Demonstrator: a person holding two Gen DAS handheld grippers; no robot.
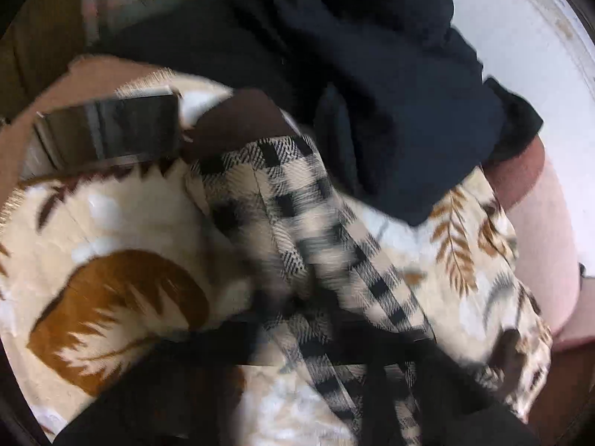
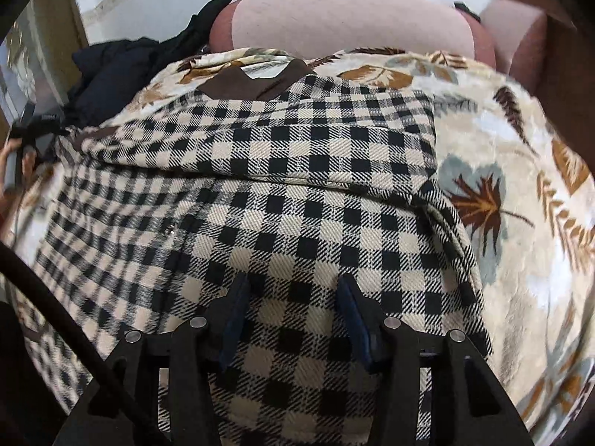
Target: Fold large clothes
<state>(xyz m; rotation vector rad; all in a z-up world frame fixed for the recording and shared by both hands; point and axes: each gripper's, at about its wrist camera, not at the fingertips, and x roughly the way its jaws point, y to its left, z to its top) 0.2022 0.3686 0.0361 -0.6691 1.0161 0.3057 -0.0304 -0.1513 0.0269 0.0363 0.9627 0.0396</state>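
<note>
A black-and-beige checked garment [image 2: 297,193] lies spread on a leaf-patterned blanket [image 2: 520,171]. My right gripper [image 2: 293,282] hovers just over its near part, fingers [image 2: 234,308] apart and empty. In the left wrist view the image is blurred: a bunched strip of the checked garment [image 1: 297,223] runs down into my left gripper [image 1: 319,338], whose dark fingers look closed across the cloth. The left gripper also shows small at the left edge of the right wrist view [image 2: 33,126].
A dark navy garment [image 1: 372,74] is heaped at the blanket's far side, also in the right wrist view [image 2: 111,74]. A pink cushion [image 2: 346,22] lies beyond the blanket. A dark flat box-like object [image 1: 111,126] sits on the blanket. White wall [image 1: 513,18] behind.
</note>
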